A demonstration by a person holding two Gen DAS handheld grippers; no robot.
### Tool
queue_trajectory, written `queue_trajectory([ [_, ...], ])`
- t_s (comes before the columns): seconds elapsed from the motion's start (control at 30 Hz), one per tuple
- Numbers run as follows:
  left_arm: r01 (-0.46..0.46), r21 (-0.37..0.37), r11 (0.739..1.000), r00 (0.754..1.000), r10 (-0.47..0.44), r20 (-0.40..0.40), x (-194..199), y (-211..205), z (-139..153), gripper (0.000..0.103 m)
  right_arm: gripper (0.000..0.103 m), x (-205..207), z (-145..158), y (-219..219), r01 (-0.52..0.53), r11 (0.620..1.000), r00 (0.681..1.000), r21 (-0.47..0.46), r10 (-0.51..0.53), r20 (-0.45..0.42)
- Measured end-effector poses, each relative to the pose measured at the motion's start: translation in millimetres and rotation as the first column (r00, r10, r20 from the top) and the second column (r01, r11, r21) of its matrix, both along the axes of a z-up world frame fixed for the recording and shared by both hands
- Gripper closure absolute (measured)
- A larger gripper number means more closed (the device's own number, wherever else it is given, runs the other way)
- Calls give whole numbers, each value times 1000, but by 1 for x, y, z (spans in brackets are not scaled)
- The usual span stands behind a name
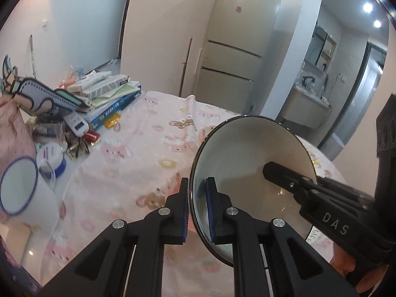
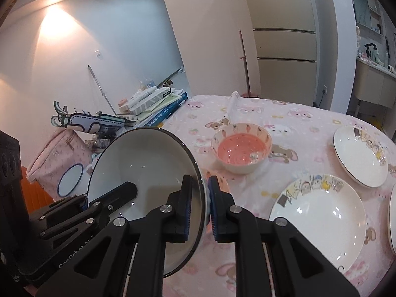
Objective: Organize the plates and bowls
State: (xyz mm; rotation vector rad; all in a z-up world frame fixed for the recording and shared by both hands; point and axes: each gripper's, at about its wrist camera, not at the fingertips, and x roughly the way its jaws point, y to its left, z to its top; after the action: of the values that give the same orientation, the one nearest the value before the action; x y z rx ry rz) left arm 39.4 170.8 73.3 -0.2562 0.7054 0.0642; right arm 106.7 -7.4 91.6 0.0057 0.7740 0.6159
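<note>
Only right wrist view shows pink bowl, 2 plates.

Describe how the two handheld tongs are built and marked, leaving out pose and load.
Both the left tongs and the right tongs are matte black plastic with angular linkage arms, triangular cut-outs and silver round screw heads at the joints. Each finger carries a blue ribbed pad. White lettering marks the bodies: "DAS" on the right, partly legible text on the left. No cables or sleeves show.

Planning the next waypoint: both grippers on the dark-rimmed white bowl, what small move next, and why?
Probably carry the dark-rimmed white bowl toward the pink-lined bowl. The left gripper and right gripper each pinch its rim, it hangs tilted above the pink tablecloth, and bowls likely group together.
</note>
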Motion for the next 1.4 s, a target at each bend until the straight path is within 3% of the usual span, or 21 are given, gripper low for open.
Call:
queue_trajectory([
  [0.1,-5,46,999,999,8,-50,17,4,-9,89,90,20,-12,7,-6,1000,997,18,7,-73],
  [0.2,4,19,1000,995,-2,-101,30,10,-26,89,90,34,-28,13,-2,1000,992,5,2,-129],
  [0.3,4,5,1000,991,-3,-134,39,15,-40,88,90,41,-41,17,3,1000,989,-9,-4,-147],
  [0.47,-19,52,998,987,27,-161,48,18,-55,88,89,49,-61,29,-17,999,983,-31,11,-182],
  [0.6,-12,32,999,981,18,-194,54,21,-68,88,89,51,-72,31,-17,999,982,-43,8,-188],
  [0.87,-11,73,997,981,25,-193,64,13,-81,87,89,51,-76,33,6,996,995,-90,-16,-102],
  [1.03,-9,50,999,980,18,-197,69,15,-88,87,89,46,-80,37,14,990,1000,-140,-17,-20],
  [1.4,-6,95,995,984,23,-174,62,10,-87,87,89,41,-78,33,21,985,1000,-170,-17,26],
])
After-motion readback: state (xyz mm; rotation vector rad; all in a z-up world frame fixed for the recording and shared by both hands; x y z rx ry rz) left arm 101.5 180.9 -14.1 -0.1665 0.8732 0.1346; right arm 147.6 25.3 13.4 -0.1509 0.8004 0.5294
